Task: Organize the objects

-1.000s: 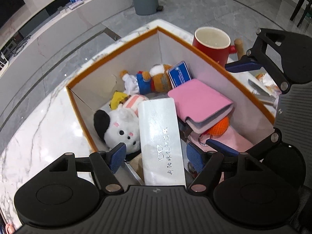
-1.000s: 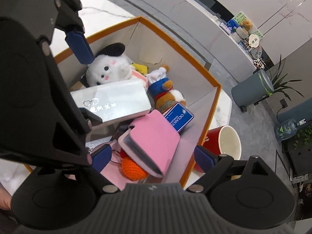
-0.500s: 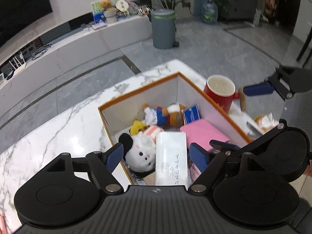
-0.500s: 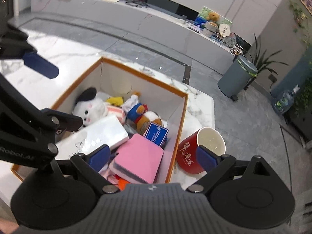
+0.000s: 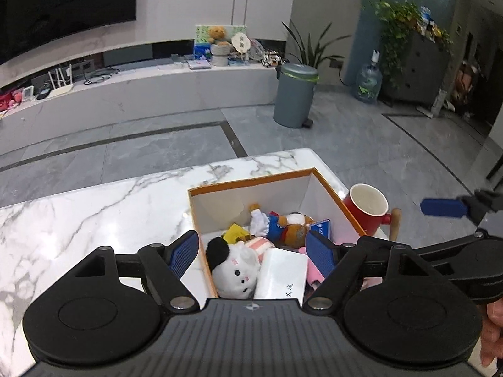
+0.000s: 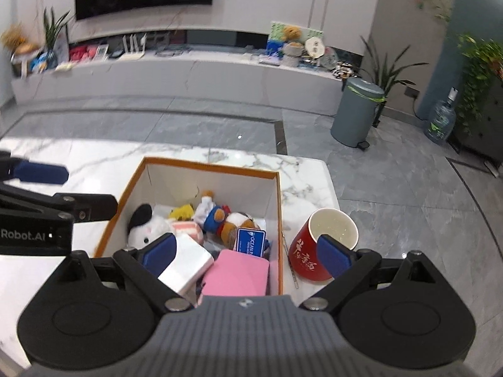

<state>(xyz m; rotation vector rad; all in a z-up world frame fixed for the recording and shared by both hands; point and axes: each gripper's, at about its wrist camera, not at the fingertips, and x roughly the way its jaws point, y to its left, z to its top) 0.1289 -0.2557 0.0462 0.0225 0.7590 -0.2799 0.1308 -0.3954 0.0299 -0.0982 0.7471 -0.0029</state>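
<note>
Orange-rimmed box [image 6: 279, 213] on marble table [image 5: 94, 213], packed with toys. Left gripper [image 5: 253, 254] and right gripper [image 6: 248, 253] above, jaws apart, freshly widened, empty.

The pink case [image 6: 236, 272] — near end hidden behind the right gripper's [image 6: 248, 253] body.

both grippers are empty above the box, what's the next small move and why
Probably swing the right gripper toward the red mug and lower its open jaws around it. The mug stands on the marble table just outside the orange-rimmed box, while the toys, white case and pink wallet already lie inside. The left gripper is open and empty too.
</note>
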